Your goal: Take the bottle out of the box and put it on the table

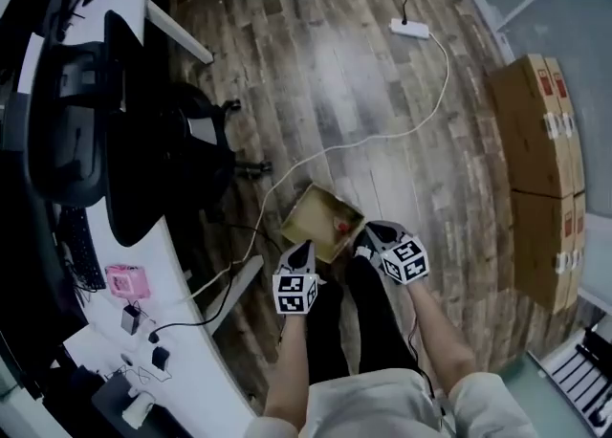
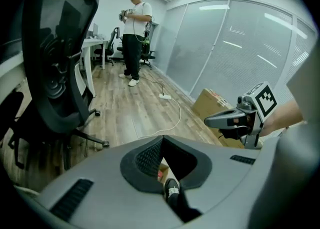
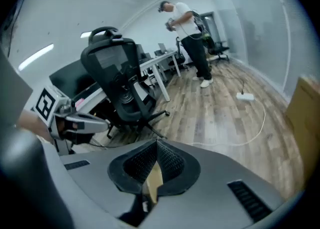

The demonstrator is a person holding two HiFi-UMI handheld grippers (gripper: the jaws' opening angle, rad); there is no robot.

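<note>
An open cardboard box (image 1: 316, 216) sits on the wooden floor in front of my feet. Something small and red (image 1: 341, 227) lies inside it; I cannot make out the bottle's shape. My left gripper (image 1: 300, 251) hovers at the box's near edge and my right gripper (image 1: 371, 232) at its right corner. Both point down at the box with nothing in them. In the left gripper view the jaws (image 2: 161, 140) meet at their tips, with cardboard and a shoe showing below. The right gripper view shows the same closed jaws (image 3: 157, 145) over the box's edge.
A white desk (image 1: 186, 331) with a pink thing (image 1: 127, 281) runs along the left, with a black office chair (image 1: 143, 140) beside it. A white cable (image 1: 382, 135) leads to a power strip (image 1: 411, 28). Stacked cartons (image 1: 535, 140) stand at the right. Another person (image 2: 134, 38) stands farther off.
</note>
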